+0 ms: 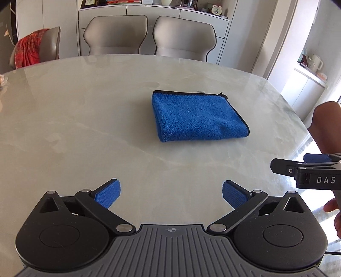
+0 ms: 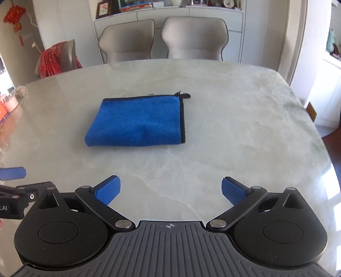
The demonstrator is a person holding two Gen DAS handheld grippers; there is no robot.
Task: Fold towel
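A blue towel [image 1: 198, 117] with black edging lies folded into a small rectangle on the pale marble table [image 1: 85, 127]; it also shows in the right wrist view [image 2: 138, 122]. My left gripper [image 1: 171, 192] is open and empty, held back from the towel near the table's front. My right gripper [image 2: 170, 191] is open and empty too, also well short of the towel. The right gripper's body shows at the right edge of the left wrist view [image 1: 309, 170]. The left gripper's body shows at the left edge of the right wrist view [image 2: 15, 202].
Two grey chairs [image 1: 149, 36] stand at the table's far side, with a white sideboard [image 1: 213, 19] behind. A chair with red cloth [image 1: 32, 49] is at the far left. Small jars [image 2: 10, 102] sit at the table's left edge.
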